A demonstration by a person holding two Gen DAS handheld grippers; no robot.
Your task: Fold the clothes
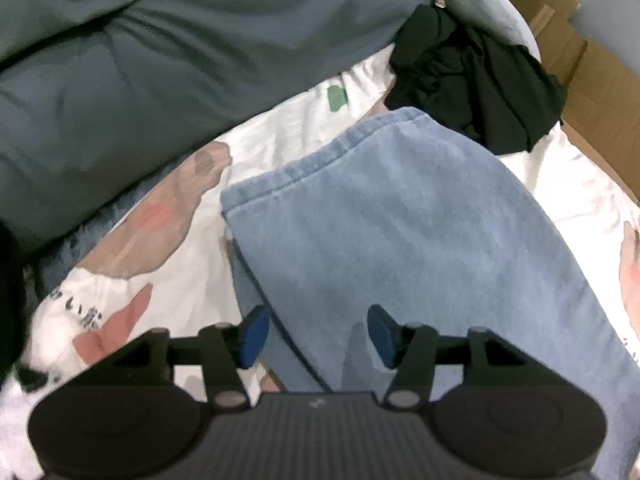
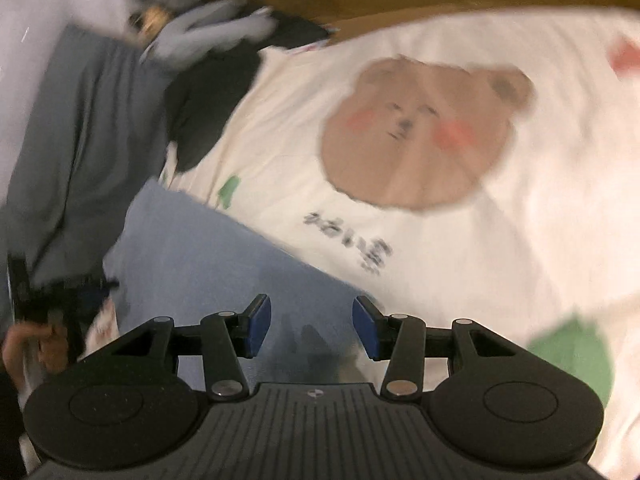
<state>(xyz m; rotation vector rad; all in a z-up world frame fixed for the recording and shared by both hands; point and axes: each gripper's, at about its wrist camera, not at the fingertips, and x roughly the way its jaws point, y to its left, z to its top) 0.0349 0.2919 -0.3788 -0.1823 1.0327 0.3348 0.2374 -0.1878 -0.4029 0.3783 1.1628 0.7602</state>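
Two tools parted, left tool (image 1: 316, 336) and right tool (image 2: 312, 326) above blue garment (image 1: 400, 220)

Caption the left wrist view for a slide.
Open left gripper above folded light-blue jeans on a bear-print sheet, black garment beyond.

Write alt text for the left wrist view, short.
Open left gripper hovers over a light blue denim garment lying on a white bear-print bedsheet, with nothing held between its blue pads. A crumpled black garment lies beyond the denim, a grey duvet at upper left.
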